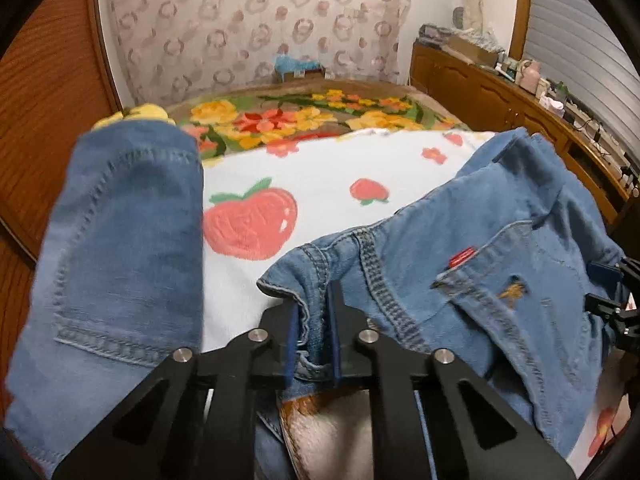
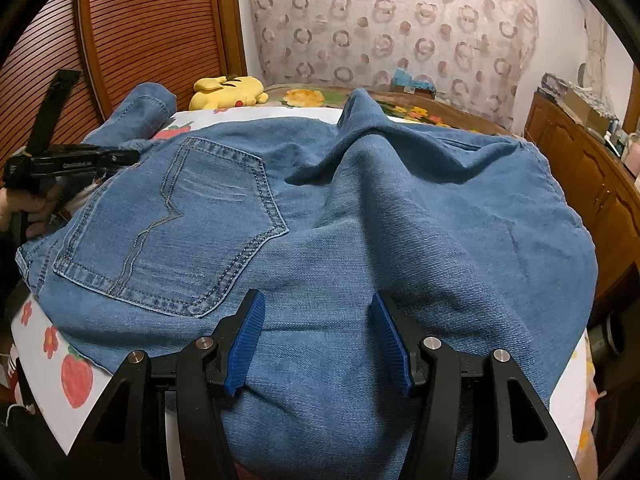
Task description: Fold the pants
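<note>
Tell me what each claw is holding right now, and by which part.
The left claw is shut on the jeans, pinching a bunched edge of the waistband. The right claw is open over the denim, gripping nothing.

Pants (image 2: 340, 220): light-blue denim jeans, rumpled, spread unfolded across most of the right wrist frame, back side up. Stitched back pocket (image 2: 168, 232) left of centre, lying flat. Fabric ridge runs from upper centre downward. In the left wrist view, seamed edge bunched at bottom centre; one leg end (image 1: 120, 240) raised at frame left; small red tab (image 1: 464, 258) at right.
</note>
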